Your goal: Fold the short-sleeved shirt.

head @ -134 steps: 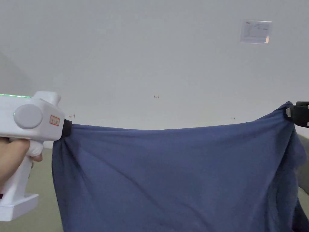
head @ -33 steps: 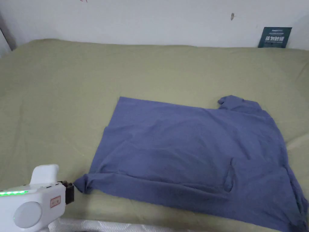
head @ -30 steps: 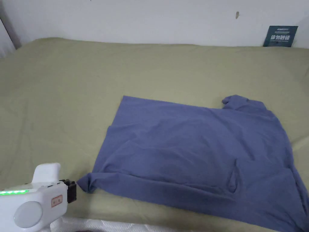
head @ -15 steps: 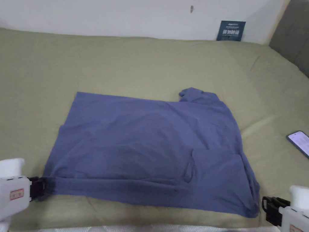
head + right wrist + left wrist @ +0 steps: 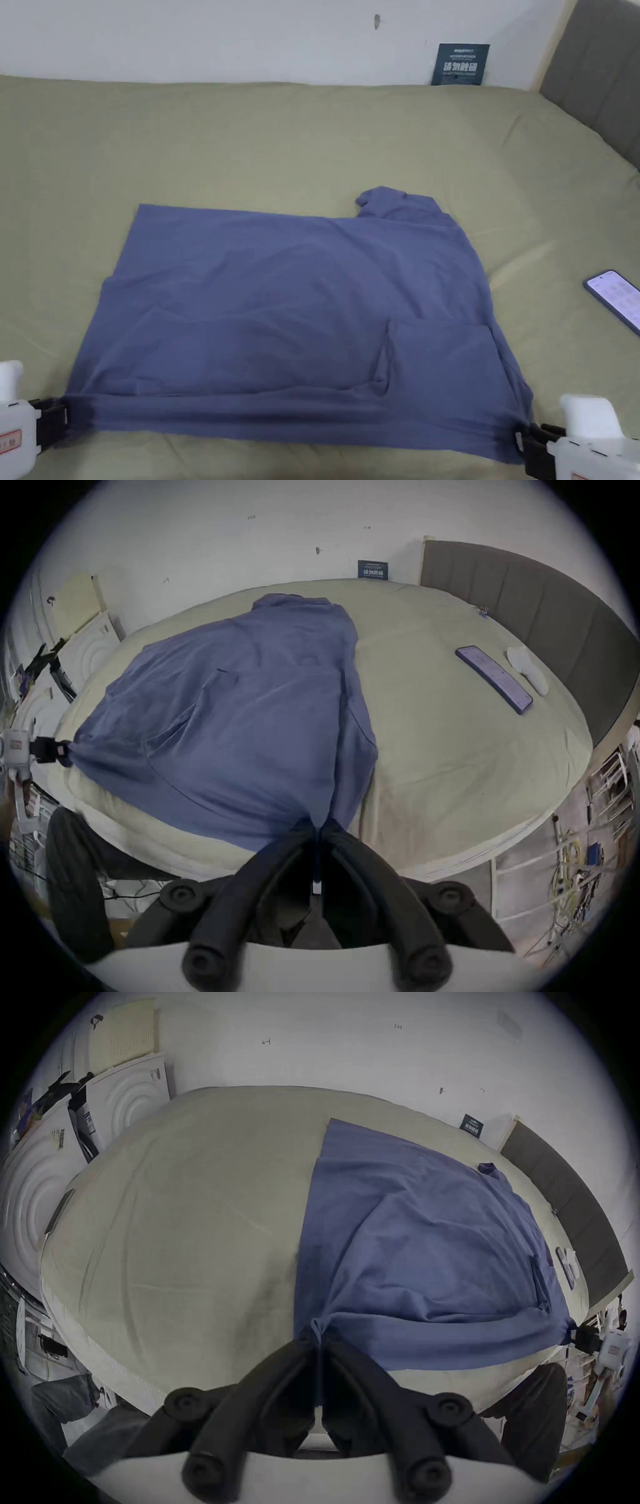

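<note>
A blue short-sleeved shirt lies spread on the olive bed sheet, a chest pocket at its near right and a bunched sleeve at the far right. My left gripper is shut on the shirt's near left corner. In the left gripper view the jaws meet on a pinch of blue cloth. My right gripper is shut on the near right corner; in the right gripper view its jaws close on the fabric. The near hem runs taut between the two.
A phone lies on the sheet at the right, with a white object beside it. A grey headboard rises at the right, a dark sign leans on the far wall. The mattress's near edge is just below the grippers.
4.5 s ago the shirt hung in the air between both grippers. It now lies flat on the bed. Within the last second both grippers came to grip the near corners.
</note>
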Demonstrator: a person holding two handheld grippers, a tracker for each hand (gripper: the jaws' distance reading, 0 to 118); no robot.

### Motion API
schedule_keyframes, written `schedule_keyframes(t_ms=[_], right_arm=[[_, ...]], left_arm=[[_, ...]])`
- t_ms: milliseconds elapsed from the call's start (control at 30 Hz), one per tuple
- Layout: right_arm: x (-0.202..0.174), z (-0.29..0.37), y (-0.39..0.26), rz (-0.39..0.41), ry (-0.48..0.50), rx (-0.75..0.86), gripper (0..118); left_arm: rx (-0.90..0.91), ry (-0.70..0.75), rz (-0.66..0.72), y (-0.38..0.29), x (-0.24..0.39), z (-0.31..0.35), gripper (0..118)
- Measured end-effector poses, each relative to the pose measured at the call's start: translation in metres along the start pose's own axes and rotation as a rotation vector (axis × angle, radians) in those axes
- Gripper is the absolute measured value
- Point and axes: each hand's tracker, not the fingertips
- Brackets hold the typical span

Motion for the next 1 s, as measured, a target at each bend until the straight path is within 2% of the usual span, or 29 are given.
schedule_keyframes(t_ms=[167,267,367,533,700,800,867,900,933,967,1000], right_arm=[[-0.003,0.023,0.037,-0.01,-0.01,0.124,2],[-0.008,0.022,0.078,-0.008,-0.007,0.146,2],[-0.008,0.002,0.119,0.029,-0.031,0.147,2],[-0.009,-0.041,0.178,0.027,-0.042,0.121,2],[-0.004,-0.089,0.203,-0.054,-0.037,0.061,2],[0.003,-0.119,0.205,-0.026,-0.058,0.011,3],[0.006,-0.125,0.202,-0.057,-0.047,0.004,3],[0.004,-0.12,0.199,-0.084,-0.041,0.008,9],[0.005,-0.119,0.196,-0.098,-0.042,0.008,43],[0.005,-0.116,0.192,-0.096,-0.042,0.003,81],[0.006,-0.111,0.187,-0.097,-0.035,0.01,107]], left_arm=[[0.029,-0.019,-0.028,0.024,0.003,0.007,1],[0.052,-0.036,-0.051,0.057,0.006,0.002,1],[0.056,-0.036,-0.08,0.091,0.011,-0.016,1],[0.053,-0.045,-0.077,0.148,0.022,-0.056,1],[0.012,-0.043,-0.077,0.177,0.03,-0.103,1],[-0.031,-0.041,-0.078,0.183,0.033,-0.127,2],[-0.048,-0.045,-0.085,0.18,0.032,-0.134,2],[-0.043,-0.05,-0.084,0.178,0.032,-0.135,5],[-0.033,-0.032,-0.068,0.176,0.03,-0.135,31],[-0.041,-0.003,-0.055,0.174,0.029,-0.134,67],[-0.022,-0.003,-0.039,0.17,0.023,-0.13,97]])
